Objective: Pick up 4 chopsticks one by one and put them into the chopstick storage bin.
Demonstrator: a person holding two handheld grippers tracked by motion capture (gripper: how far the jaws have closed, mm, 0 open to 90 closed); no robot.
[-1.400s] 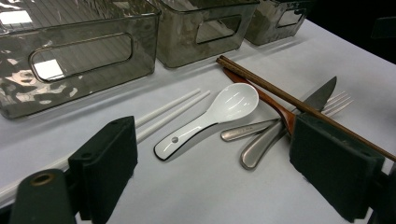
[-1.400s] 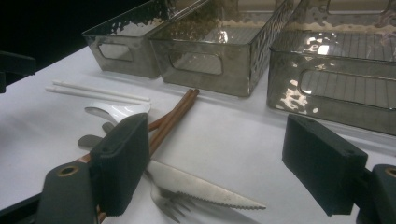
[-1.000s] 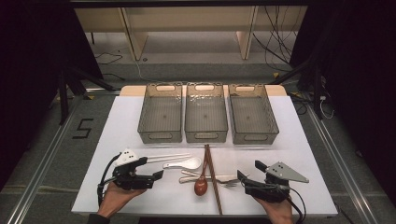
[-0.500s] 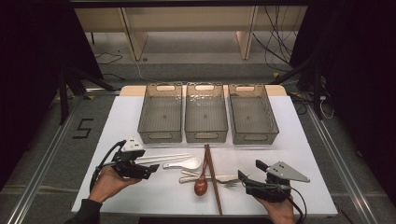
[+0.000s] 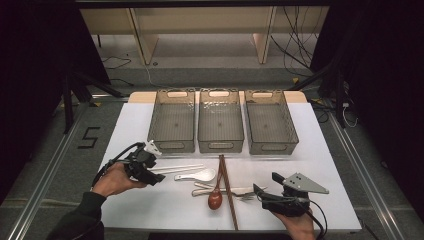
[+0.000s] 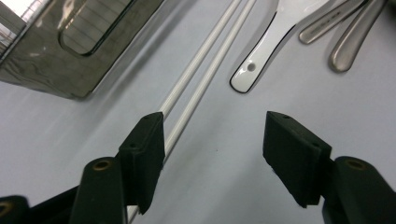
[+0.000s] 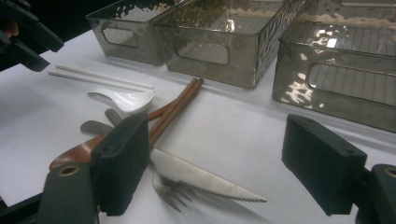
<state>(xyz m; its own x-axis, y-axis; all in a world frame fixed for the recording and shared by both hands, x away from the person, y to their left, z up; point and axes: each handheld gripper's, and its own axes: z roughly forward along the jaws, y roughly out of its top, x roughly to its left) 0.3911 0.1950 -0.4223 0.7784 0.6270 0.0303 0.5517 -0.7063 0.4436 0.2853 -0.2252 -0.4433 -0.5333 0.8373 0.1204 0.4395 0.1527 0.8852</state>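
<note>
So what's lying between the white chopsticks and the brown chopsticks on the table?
The white ceramic spoon lies between the white chopsticks and the brown chopsticks, as the high view shows.

You have matt white chopsticks [image 6: 205,65] and a glossy white ceramic-looking spoon [image 6: 268,44] on your smooth matt counter [image 5: 320,150]; brushed-metal knife [image 7: 205,179], wooden chopsticks [image 7: 175,109], hammered translucent plastic bins [image 7: 219,35].

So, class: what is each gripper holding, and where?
Nothing. The left gripper, jaws closing, straddles the thin white plastic chopsticks' near ends; the right gripper is open.
</note>
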